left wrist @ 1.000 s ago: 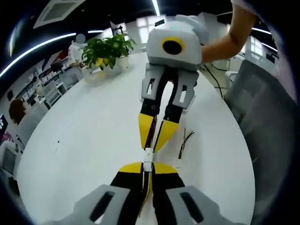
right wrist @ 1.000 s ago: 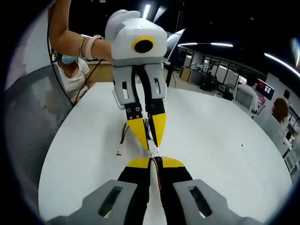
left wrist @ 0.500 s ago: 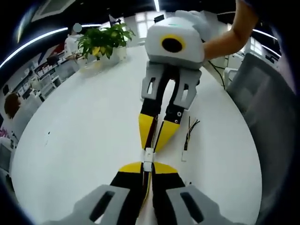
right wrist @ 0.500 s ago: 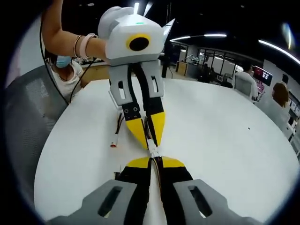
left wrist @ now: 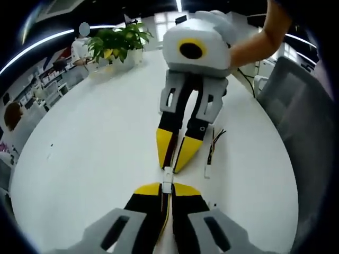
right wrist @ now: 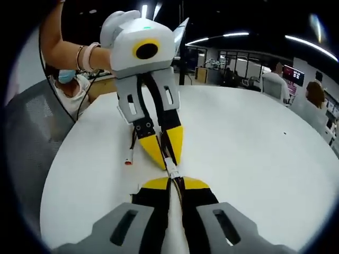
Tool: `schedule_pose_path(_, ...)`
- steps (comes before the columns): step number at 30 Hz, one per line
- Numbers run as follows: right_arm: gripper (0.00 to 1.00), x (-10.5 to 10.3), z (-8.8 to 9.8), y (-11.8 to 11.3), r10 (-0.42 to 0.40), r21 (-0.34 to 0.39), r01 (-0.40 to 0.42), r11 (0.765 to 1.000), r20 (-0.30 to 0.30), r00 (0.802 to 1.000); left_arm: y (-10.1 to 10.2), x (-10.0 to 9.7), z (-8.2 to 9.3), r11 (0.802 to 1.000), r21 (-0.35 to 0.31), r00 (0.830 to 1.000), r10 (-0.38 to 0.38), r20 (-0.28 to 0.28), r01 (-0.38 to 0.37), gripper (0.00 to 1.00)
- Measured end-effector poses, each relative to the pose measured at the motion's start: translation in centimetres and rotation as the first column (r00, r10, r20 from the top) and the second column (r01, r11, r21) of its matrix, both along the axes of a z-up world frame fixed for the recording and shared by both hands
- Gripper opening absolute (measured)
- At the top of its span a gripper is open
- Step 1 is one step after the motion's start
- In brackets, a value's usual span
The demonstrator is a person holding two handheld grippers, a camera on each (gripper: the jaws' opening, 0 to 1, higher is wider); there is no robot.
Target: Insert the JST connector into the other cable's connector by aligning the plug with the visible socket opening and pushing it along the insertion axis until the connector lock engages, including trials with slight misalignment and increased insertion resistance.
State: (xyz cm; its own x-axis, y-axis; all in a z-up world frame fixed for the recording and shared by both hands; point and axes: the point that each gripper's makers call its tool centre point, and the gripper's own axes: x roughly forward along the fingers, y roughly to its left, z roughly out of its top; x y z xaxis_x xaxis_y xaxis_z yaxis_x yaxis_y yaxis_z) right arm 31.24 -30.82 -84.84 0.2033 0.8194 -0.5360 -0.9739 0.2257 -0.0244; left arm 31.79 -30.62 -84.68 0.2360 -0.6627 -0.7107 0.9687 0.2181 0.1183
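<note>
jst connector [left wrist: 167, 178] joined tip to tip between clenched left gripper [left wrist: 167, 191] and right gripper [right wrist: 174, 184]

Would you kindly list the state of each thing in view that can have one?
left gripper: shut on its connector, tip to tip with the other gripper.
right gripper: shut on its connector.
white connectors: meeting between the tips; lock cannot be judged.
spare cable: lying loose on the table.
</note>
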Motion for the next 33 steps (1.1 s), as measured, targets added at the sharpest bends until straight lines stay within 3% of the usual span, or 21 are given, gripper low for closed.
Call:
schedule_pose_path(9, 0.05, 0.2, 0.0, 0.0, -0.019, 0.01, 0.019, 1.0, -0.014, 1.0, 0.0, 0.3, 0.1, 1.0, 0.002, 1.0, 0.017, 0.021, -0.017, 0.01)
schedule_pose_path(14, 0.07, 0.3, 0.2, 0.0, -0.03, 0.023, 0.031, 0.999, -0.03, 0.999, -0.1, 0.7, 1.2, 0.998, -0.044, 0.998, 0.052, 0.024, -0.051, 0.06)
schedule_pose_path(20, 0.1, 0.3, 1.0, 0.0, -0.035, 0.042, 0.036, 0.998, -0.018, 0.999, 0.3, 0.7, 1.8, 0.997, -0.05, 0.997, 0.06, 0.038, -0.058, 0.13)
schedule_pose_path(25, 0.16, 0.3, 1.7, -0.2, -0.042, 0.044, 0.042, 0.998, -0.004, 0.999, 0.8, 0.3, 2.3, 0.997, -0.047, 0.997, 0.063, 0.048, -0.061, 0.14)
schedule_pose_path(33, 0.16, -0.7, 3.6, -0.5, -0.032, 0.06, 0.031, 0.998, 0.026, 0.999, 1.5, -0.8, 4.0, 0.996, -0.05, 0.993, 0.073, 0.09, -0.069, 0.14)
